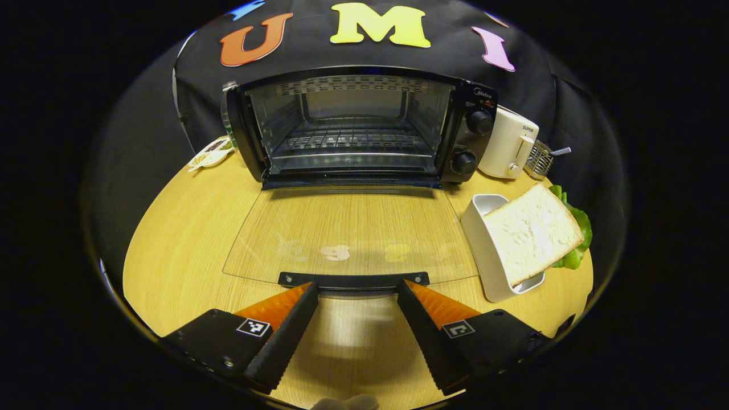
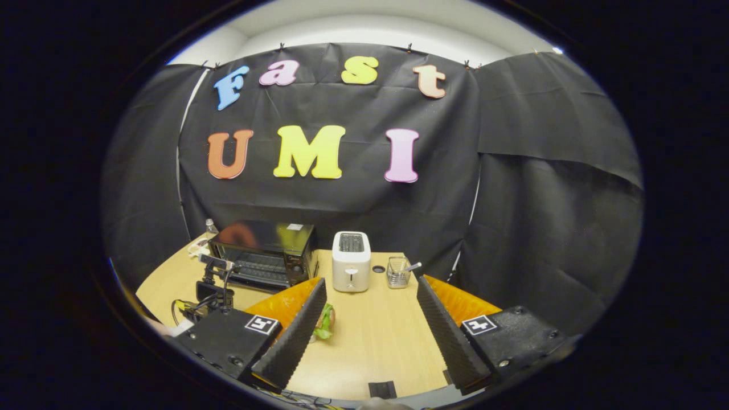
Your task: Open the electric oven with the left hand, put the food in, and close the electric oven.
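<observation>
- The light wood-grain tabletop (image 1: 188, 228) carries all items.
- The black electric oven with a metal rack (image 1: 353, 128) stands at the far side of the tabletop; its glass door (image 1: 347, 233) lies folded down flat toward me, cavity exposed.
- A white two-slot toaster (image 1: 508, 143) stands just right of the oven, with a small wire basket (image 1: 538, 159) beside it.
- The food, a slice of white bread over green lettuce (image 1: 532, 230), rests tilted on a white tray (image 1: 481, 250) right of the open door.
- My left tool (image 1: 357, 290) is spread open, its fingertips just beside the door's black handle bar (image 1: 353, 279), one at each end, gripping nothing.
- My right tool (image 2: 370, 290) is held above the tabletop, spread open and empty, well apart from the oven.
</observation>
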`<state>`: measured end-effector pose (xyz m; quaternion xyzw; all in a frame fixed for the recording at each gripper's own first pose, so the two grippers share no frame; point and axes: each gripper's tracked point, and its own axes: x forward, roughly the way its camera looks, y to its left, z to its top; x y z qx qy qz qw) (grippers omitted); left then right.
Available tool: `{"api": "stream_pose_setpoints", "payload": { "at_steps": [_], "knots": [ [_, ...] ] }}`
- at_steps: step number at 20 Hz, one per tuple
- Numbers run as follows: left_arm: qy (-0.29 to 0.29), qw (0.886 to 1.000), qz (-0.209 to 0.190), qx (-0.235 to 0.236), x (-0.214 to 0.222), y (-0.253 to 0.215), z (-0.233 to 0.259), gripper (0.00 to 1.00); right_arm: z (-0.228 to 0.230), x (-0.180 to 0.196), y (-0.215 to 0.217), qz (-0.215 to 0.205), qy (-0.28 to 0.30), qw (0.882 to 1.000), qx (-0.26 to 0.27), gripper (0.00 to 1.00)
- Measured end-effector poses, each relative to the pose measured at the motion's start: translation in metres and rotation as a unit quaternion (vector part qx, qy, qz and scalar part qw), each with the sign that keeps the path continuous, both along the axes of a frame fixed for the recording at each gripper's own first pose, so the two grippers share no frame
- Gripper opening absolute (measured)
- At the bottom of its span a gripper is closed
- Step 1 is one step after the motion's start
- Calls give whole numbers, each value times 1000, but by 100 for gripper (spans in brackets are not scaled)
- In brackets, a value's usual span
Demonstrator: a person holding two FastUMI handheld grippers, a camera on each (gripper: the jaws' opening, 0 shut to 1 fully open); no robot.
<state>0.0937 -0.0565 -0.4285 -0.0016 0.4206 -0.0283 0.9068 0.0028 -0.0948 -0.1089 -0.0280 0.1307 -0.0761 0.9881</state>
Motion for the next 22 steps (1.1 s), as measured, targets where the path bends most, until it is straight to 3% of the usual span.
{"api": "stream_pose_setpoints", "payload": {
  "at_steps": [6,8,14,18,22],
  "knots": [
    [-62,998,-2,6,-4,6,41,94,-9,5,-3,7,6,1000,12,96],
    [-100,995,-7,5,-8,12,71,94,-18,10,-5,13,11,1000,20,100],
    [-198,980,7,-6,-43,37,182,94,-82,41,4,47,47,996,64,100],
    [-268,963,12,7,-65,50,265,94,-152,68,20,78,101,985,119,100],
    [-311,950,32,12,-85,48,329,93,-211,99,35,112,159,965,177,99]
  ]
}}
